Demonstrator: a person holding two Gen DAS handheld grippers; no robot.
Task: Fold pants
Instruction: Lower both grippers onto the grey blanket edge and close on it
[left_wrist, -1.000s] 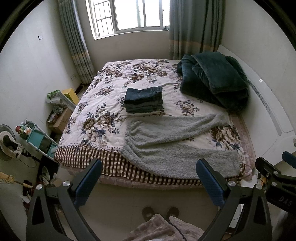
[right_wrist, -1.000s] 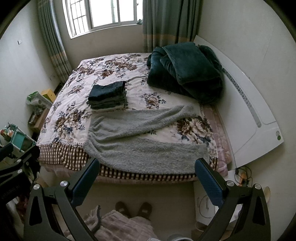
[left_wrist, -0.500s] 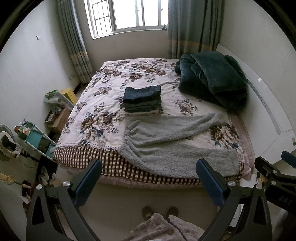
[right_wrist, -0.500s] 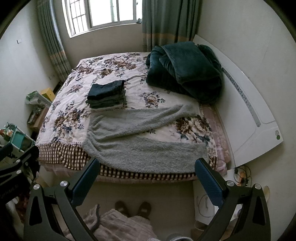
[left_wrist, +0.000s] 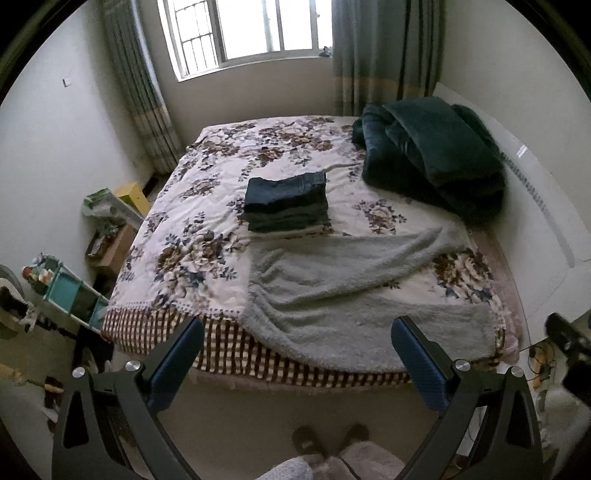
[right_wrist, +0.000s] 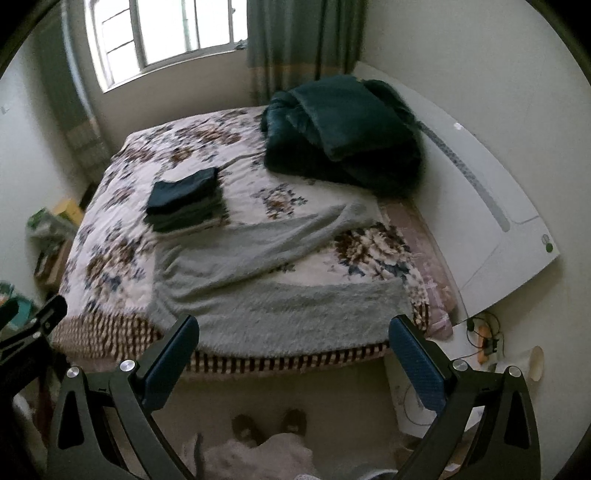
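Grey fleece pants (left_wrist: 332, 291) lie spread flat on the near half of the floral bed (left_wrist: 192, 236), legs running right; they also show in the right wrist view (right_wrist: 266, 291). A stack of folded dark pants (left_wrist: 286, 203) sits behind them, also in the right wrist view (right_wrist: 184, 201). My left gripper (left_wrist: 297, 365) is open and empty, held above the floor short of the bed's near edge. My right gripper (right_wrist: 293, 363) is open and empty at a similar distance, and its body shows at the left view's right edge (left_wrist: 569, 350).
A dark green blanket (left_wrist: 432, 155) is heaped at the bed's far right by the white headboard (right_wrist: 491, 206). A teal shelf (left_wrist: 70, 291) and boxes stand on the floor left. Slippered feet (left_wrist: 328, 439) stand below the grippers. Cables lie on the floor right (right_wrist: 484, 339).
Both grippers have moved slightly closer to the bed and the right view has swung a little leftward. The pants and the stack have not moved.
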